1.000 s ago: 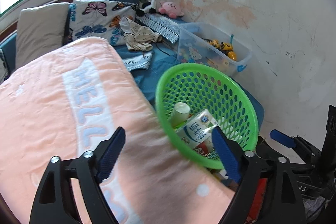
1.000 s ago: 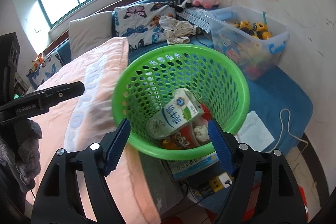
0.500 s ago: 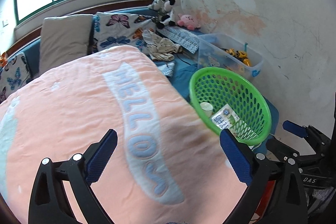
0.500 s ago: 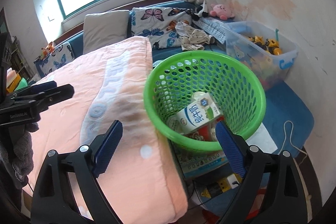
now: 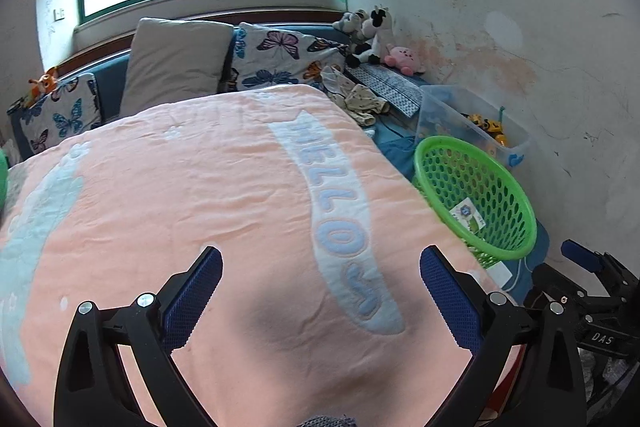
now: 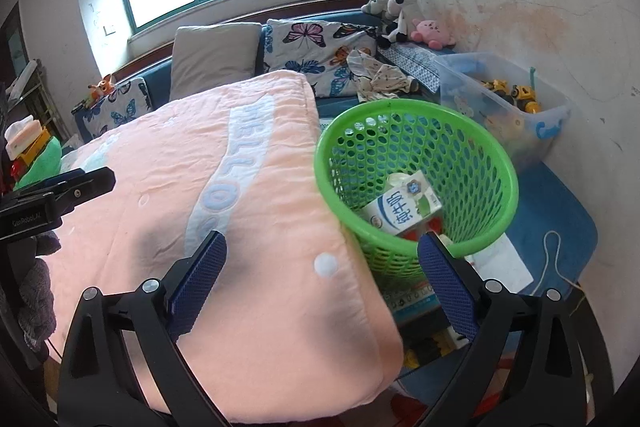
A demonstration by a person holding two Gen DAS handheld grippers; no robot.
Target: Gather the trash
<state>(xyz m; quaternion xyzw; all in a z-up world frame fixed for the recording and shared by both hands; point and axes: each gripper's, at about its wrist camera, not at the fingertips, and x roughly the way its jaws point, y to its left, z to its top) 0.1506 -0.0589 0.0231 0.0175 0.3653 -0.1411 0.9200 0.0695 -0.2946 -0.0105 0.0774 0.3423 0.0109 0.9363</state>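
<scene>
A green mesh basket (image 6: 412,107) stands beside the bed, against the edge of a pink blanket (image 6: 248,235). In it lies a white and green milk carton (image 6: 404,211) on top of other wrappers. The left wrist view has the basket (image 5: 440,147) off to the right, with the carton (image 5: 468,217) showing inside. My left gripper (image 5: 320,259) hovers open over the blanket (image 5: 200,207), nothing between its fingers. My right gripper (image 6: 322,243) hangs above the blanket's corner, near the basket rim; its jaws are opening and hold nothing.
A clear bin of toys (image 6: 520,107) sits behind the basket by the wall. Pillows (image 5: 176,63), plush toys (image 6: 400,15) and crumpled clothes (image 6: 380,75) line the bed's head. A flat box (image 6: 412,301) lies under the basket, a white cord (image 6: 552,255) on the blue mat.
Both grippers have drawn back from the basket, out over the blanket, so the basket looks smaller and further right. Both pairs of jaws have spread wider.
</scene>
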